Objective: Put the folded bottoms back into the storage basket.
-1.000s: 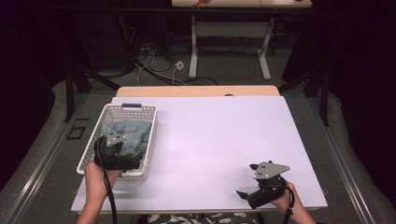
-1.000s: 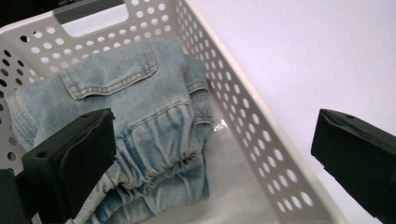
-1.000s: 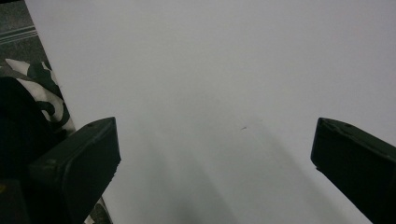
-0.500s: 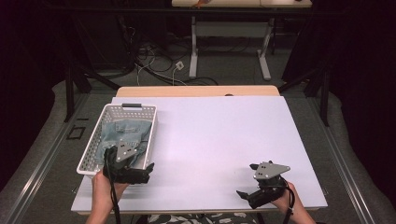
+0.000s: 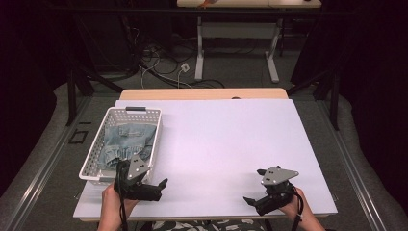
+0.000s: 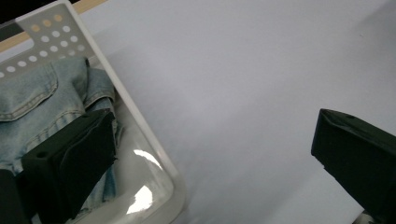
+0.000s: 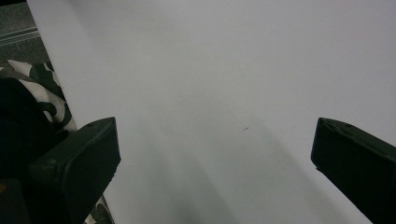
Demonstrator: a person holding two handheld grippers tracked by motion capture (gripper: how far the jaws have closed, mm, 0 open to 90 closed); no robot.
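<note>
Stage of work, as judged from the layout. A folded, faded blue denim garment (image 5: 126, 141) lies inside the white perforated plastic basket (image 5: 94, 155) at the left edge of the white table (image 5: 226, 139). The left gripper (image 5: 156, 186) hovers just beside the basket's near corner, jaws wide apart and empty; the garment (image 6: 42, 98) shows beyond its jaw. The right gripper (image 5: 251, 200) rests near the front right, jaws likewise spread, holding nothing. The garment appears stowed; little seems left.

Jeans (image 5: 126, 141) lie in basket (image 5: 155, 126), table's (image 5: 231, 139) left.
</note>
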